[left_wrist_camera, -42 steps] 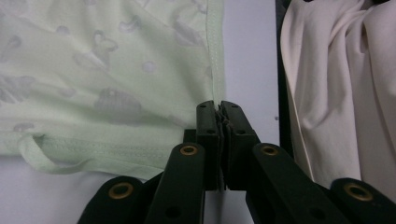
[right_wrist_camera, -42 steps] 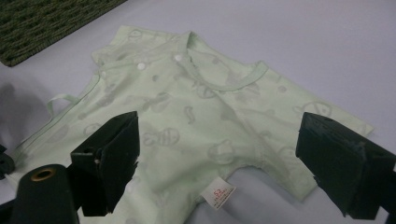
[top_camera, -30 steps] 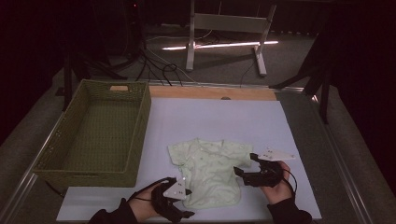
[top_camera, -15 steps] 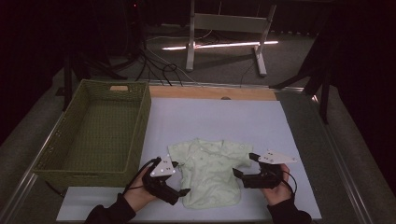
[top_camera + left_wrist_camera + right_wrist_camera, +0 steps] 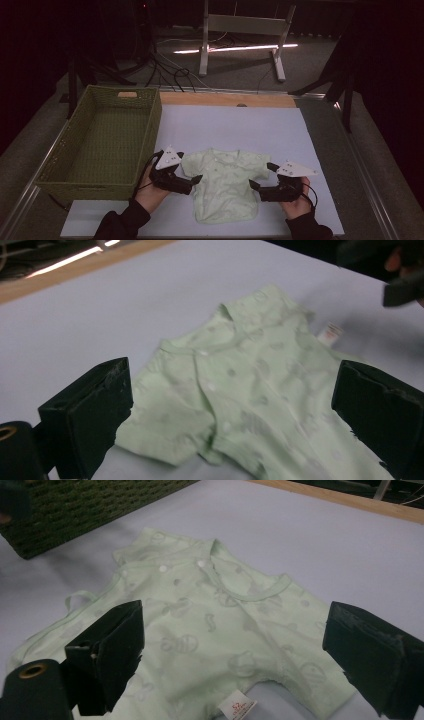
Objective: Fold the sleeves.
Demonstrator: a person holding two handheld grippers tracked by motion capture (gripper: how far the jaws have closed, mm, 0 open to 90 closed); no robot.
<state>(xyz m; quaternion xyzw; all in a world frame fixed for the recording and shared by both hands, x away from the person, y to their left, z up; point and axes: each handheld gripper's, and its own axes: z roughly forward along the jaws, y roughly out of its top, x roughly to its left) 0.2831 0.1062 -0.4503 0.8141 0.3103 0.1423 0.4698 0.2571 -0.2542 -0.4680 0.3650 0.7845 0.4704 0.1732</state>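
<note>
Basket sits at the surface's left edge; pale green baby shirt lies flat near the front edge. Left gripper has just opened and shifted to the sleeve, right gripper open opposite: next grab pending.

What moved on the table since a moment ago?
The left hand-held gripper slid up from the little green shirt's bottom corner to its sleeve. Its jaws have just been opening; they hang over the shirt without pinching it. The right hand-held gripper, the shirt and the green basket stayed put.
</note>
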